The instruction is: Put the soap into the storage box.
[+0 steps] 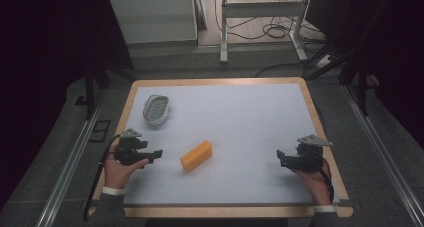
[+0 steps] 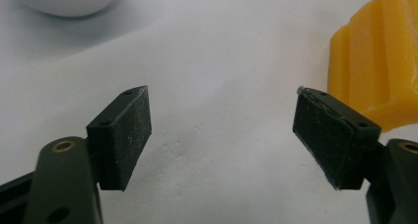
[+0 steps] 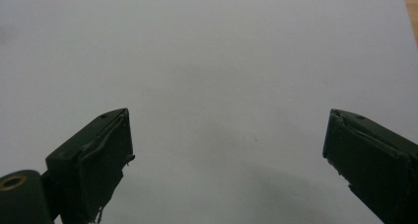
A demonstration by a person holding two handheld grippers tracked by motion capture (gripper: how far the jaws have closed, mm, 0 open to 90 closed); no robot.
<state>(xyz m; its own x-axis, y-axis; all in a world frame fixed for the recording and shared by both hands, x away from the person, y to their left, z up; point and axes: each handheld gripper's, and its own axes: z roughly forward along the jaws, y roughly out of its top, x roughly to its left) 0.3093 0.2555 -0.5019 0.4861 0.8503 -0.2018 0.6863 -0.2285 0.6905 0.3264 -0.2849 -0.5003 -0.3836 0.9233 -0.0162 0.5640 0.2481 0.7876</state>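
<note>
A yellow-orange block (image 1: 196, 155) with ridged sides lies flat near the table's middle, angled so its right end points far, nothing touching it.

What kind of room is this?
Probably a lab or workshop set up for recording: a table with a white mat, loose cables on the floor behind, metal frame legs, and dark curtains around.

White mat (image 1: 250, 117) covers a wooden-edged table (image 1: 215, 81). Far beyond the table: 1 white metal frame (image 1: 260, 17) on the floor, loose cables (image 1: 277, 29) around its feet, and a white panel (image 1: 152, 17) to its left.
</note>
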